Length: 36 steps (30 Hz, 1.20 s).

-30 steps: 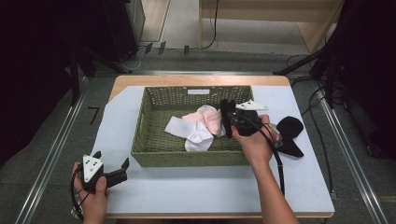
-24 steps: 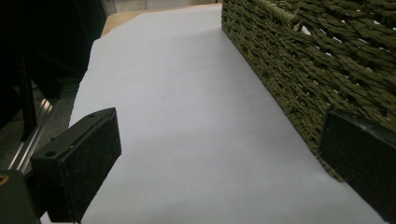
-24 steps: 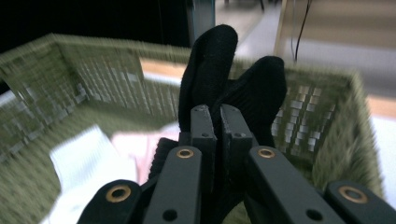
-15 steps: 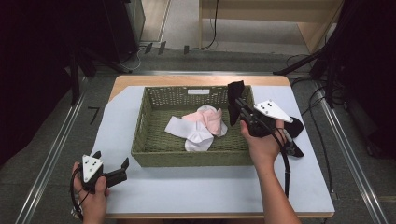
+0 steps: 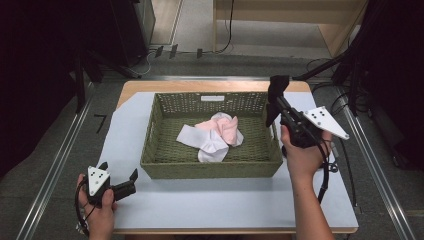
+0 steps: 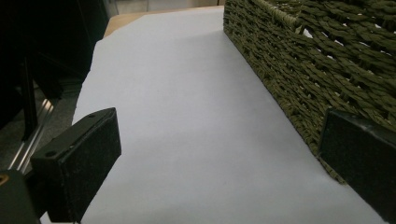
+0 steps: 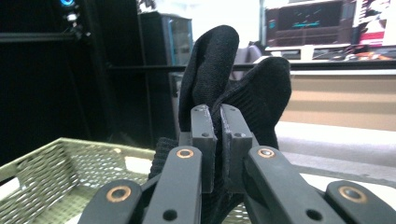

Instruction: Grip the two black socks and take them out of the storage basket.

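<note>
A black sock [image 5: 277,89] hangs in the air over the right rim of the green woven basket [image 5: 210,169], pinched between the jaws of my right gripper [image 5: 275,107]. The right gripper view has the two jaws pressed together on the sock [image 7: 224,70], with my right gripper [image 7: 217,119] tilted up above the basket [image 7: 46,172]. My left gripper [image 5: 119,171] rests at the table's front left, open, nothing between its jaws. In the left gripper view my left gripper [image 6: 219,154] points along the basket's wall [image 6: 303,56].
A pink cloth [image 5: 223,127] and a white cloth [image 5: 202,141] lie bunched inside the basket. The basket stands on a white sheet [image 5: 210,202] that covers the tabletop. Dark stands and cables surround the table on the floor.
My right gripper has lifted the black sock out of the basket and carried it up and to the right, past the right rim. The left gripper has stayed put.
</note>
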Motion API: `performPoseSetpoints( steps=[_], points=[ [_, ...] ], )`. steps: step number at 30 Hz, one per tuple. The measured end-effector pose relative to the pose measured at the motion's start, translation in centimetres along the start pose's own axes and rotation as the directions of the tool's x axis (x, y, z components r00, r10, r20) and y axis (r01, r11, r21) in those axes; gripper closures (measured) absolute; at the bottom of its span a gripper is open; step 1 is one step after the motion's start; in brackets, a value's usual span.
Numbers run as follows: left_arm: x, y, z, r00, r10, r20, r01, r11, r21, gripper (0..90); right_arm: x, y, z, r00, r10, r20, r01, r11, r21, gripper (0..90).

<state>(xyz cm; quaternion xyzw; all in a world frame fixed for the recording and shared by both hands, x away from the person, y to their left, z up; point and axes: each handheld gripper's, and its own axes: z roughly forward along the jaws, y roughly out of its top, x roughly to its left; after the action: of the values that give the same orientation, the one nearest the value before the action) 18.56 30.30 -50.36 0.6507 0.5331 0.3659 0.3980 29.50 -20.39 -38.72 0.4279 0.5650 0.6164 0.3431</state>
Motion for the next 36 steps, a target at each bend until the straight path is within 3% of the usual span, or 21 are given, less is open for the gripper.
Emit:
performPoseSetpoints(
  steps=[9, 17, 20, 28, 36],
  points=[
    [0.0, 0.0, -0.1, 1.0000, 0.003, -0.004, -0.003, 1.0000, -0.002, 0.5, -4.0, -0.1, -2.9, 0.9954, 0.027, 0.092, -0.025, 0.999, -0.024, 86.9],
    [-0.1, 0.0, -0.1, 0.9999, 0.009, -0.006, -0.009, 0.9999, -0.007, 0.5, -7.3, -2.3, -4.3, 0.9824, 0.063, 0.176, -0.067, 0.998, 0.017, 86.8],
    [-0.1, 0.0, -0.2, 0.9998, 0.015, -0.009, -0.015, 0.9998, -0.010, 0.5, -8.8, -4.0, -4.9, 0.9729, 0.085, 0.215, -0.098, 0.994, 0.047, 86.8],
    [-0.2, -0.1, -0.2, 0.9998, 0.015, -0.011, -0.015, 0.9998, -0.011, 0.5, -10.5, -7.2, -5.3, 0.9586, 0.084, 0.272, -0.121, 0.985, 0.121, 86.8],
    [-0.2, -0.1, -0.2, 0.9998, 0.014, -0.010, -0.014, 0.9998, -0.012, 0.5, -11.1, -9.3, -5.1, 0.9577, 0.027, 0.286, -0.088, 0.976, 0.201, 83.2]
  ],
)
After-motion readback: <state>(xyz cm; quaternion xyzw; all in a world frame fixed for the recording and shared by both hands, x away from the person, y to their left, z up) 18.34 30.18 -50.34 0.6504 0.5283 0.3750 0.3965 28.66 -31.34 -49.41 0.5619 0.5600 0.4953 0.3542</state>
